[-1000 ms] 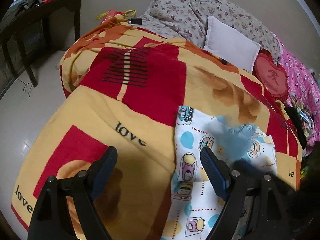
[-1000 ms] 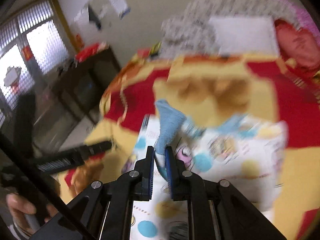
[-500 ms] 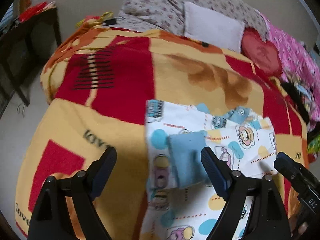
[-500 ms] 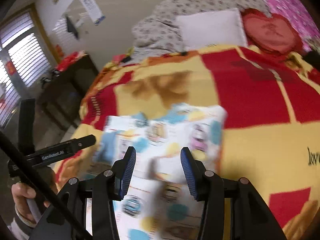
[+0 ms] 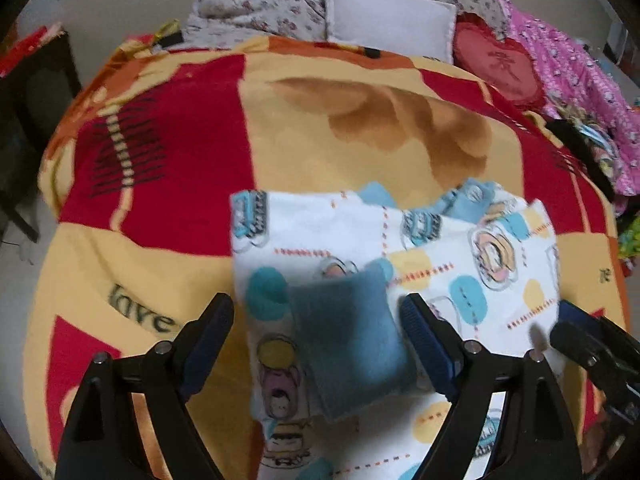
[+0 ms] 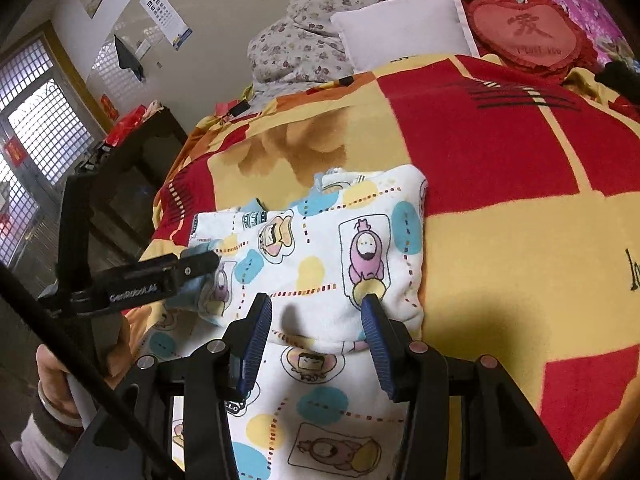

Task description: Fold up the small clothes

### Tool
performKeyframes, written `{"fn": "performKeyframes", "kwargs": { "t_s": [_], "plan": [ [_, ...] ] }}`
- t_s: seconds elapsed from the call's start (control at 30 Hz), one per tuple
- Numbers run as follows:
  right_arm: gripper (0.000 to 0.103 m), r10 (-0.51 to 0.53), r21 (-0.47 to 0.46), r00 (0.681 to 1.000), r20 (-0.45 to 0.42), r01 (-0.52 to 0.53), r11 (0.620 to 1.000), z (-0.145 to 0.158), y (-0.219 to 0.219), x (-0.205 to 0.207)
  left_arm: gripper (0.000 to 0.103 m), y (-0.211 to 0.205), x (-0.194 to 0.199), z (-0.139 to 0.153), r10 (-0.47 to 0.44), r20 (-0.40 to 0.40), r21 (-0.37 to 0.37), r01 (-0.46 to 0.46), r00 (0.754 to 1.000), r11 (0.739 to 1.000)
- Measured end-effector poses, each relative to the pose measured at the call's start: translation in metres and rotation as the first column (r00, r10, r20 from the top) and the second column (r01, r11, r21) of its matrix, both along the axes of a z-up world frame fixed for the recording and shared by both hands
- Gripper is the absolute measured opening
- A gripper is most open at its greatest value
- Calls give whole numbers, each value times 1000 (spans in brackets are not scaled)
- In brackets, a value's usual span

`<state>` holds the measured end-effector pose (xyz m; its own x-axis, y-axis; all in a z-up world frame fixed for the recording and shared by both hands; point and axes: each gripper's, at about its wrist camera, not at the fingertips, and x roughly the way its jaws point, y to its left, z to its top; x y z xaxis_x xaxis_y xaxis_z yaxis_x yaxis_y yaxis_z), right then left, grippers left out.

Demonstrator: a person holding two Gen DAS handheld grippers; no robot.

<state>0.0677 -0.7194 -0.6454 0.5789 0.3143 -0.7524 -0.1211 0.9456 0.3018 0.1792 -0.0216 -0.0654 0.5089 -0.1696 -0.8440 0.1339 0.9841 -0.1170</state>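
Hovering both tools over this little cartoon-print garment [image 5: 460,248] that's lying flat on the red and yellow blanket [image 5: 180,152] on the bed. My left gripper [image 5: 316,320] is spread wide and isn't holding anything; it's sitting over the blue cuff [image 5: 348,344], which is lying folded in across the print. My right gripper [image 6: 316,316] is also wide open and empty, poised over a soft crease near the garment's near-right part.

I'm judging this thing as super light and floppy, a fleecy knit that'll sag and bunch the second I lift it, so no stiffness to count on. It's not fragile or slippery though, and the blanket under it looks fuzzy, so dragging will probably catch. I'm thinking the best spots to pinch are the outer edges or corners of a layer, one per side, so the fold stays even. The cuff edge looks thicker, so that's an easy grab too. The white pillow [image 6: 404,28] and heart cushion [image 6: 528,28] are well apart, up by the head.
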Motion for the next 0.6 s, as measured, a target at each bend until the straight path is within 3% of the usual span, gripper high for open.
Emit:
{"fn": "performKeyframes", "kwargs": {
  "t_s": [0.03, 0.1, 0.13, 0.27, 0.4, 0.47, 0.6],
  "plan": [
    [51, 1, 1, 1000, 0, -1, 1000, -1, -1, 0, 57, 0, 0, -2, -10, -10, -15, 10, 1000, 1000],
    [51, 0, 5, 1000, -3, 0, 1000, -2, -2, 1, 41, 0, -2, -2, -18, -6, -20, 18, 1000, 1000],
    [51, -1, 9, 1000, -4, 1, 1000, -2, -3, 1, 22, -1, -3, 1, -35, -4, -34, 34, 999, 999],
    [51, -14, 13, 1000, 18, 14, 1000, 7, -6, -2, 18, 0, -6, 22, -55, 36, -72, 58, 998, 996],
    [51, -13, 17, 998, 59, 12, 1000, 21, -5, -2, 18, 4, -6, 40, -56, 92, -54, 61, 994, 997],
    [51, -2, 19, 998, 58, 1, 1000, 21, -4, 2, 18, 9, 0, 34, -18, 73, -30, 20, 997, 999],
    [51, 19, -14, 1000, -24, -19, 1000, 0, 5, 12, 23, 19, 2, 23, -33, 6, -78, 34, 999, 996]
  ]
}}
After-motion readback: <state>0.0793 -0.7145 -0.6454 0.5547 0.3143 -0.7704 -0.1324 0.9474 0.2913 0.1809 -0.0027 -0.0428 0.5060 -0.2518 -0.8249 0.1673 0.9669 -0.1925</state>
